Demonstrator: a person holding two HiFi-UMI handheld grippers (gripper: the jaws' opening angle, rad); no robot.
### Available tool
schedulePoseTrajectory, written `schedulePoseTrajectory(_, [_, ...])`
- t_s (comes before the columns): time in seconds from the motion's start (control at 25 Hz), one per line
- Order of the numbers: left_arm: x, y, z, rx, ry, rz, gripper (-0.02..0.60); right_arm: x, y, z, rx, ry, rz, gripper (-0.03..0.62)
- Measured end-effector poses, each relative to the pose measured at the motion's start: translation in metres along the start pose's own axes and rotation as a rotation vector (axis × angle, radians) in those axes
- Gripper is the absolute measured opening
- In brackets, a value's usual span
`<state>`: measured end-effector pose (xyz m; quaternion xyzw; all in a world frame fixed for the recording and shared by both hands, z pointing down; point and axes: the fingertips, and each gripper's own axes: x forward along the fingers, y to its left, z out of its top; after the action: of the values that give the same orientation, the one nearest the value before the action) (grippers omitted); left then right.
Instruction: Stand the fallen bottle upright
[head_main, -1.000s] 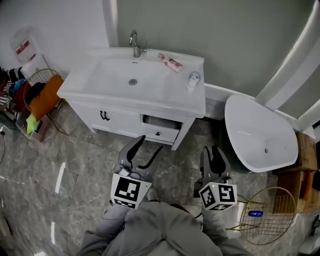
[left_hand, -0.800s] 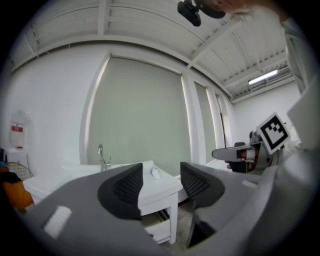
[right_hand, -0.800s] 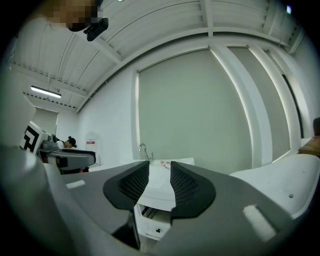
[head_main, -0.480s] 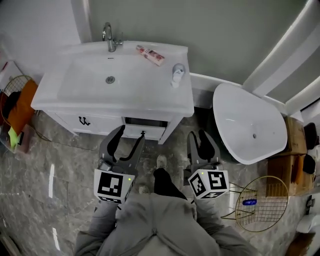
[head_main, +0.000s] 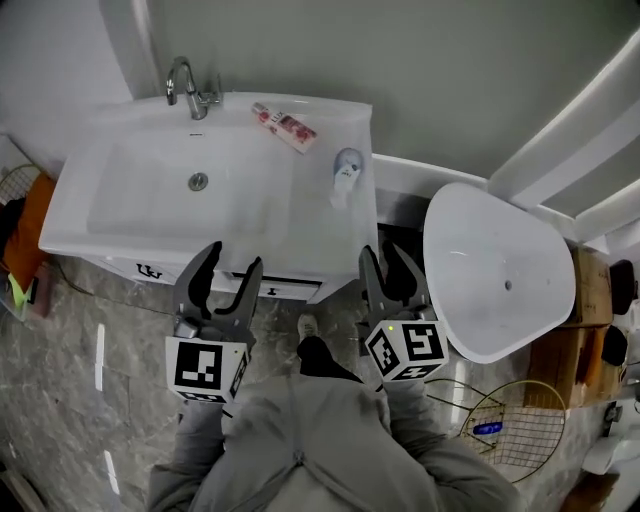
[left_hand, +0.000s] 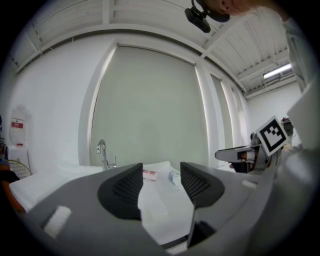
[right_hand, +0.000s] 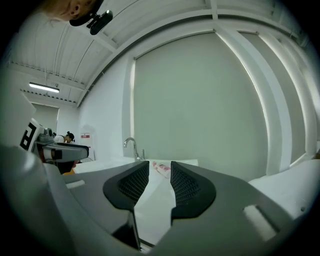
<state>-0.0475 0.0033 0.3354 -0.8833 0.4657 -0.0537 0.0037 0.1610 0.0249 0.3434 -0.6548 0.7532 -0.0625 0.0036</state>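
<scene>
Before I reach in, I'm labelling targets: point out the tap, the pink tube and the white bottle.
Tap (head_main: 189, 88), head view, on its neck.
Pink tube (head_main: 284, 127), head view, mid-body.
White bottle (head_main: 345, 171), head view, on its body.

A grey-green wall (head_main: 440, 70) fills the top of the frame behind a white washstand (head_main: 310, 215) with a chrome tap (head_main: 185, 85) at upper left, a white tub (head_main: 470, 250) sits at right beside cardboard boxes (head_main: 590, 290), a wire basket (head_main: 535, 400) lies at lower right, and glossy grey marble floor tiles (head_main: 90, 340) spread across the lower left.
</scene>
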Motion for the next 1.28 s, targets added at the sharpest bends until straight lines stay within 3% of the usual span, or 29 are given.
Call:
schedulePoseTrajectory(0.16, [0.054, 0.009, 0.008, -0.003, 0.001, 0.025, 0.267, 0.055, -0.031, -0.008, -0.047, 0.062, 0.044, 0.133])
schedulePoseTrajectory(0.32, [0.1, 0.014, 0.013, 0.002, 0.008, 0.043, 0.267, 0.102, -0.056, -0.028, -0.187, 0.144, 0.103, 0.133])
schedulePoseTrajectory(0.76, [0.16, 0.04, 0.0, -0.022, 0.077, 0.095, 0.267, 0.191, -0.083, -0.105, -0.875, 0.386, 0.346, 0.137])
schedulePoseTrajectory(1.28, [0.193, 0.085, -0.01, -0.06, 0.082, 0.082, 0.267, 0.205, -0.079, -0.158, -1.587, 0.548, 0.777, 0.231])
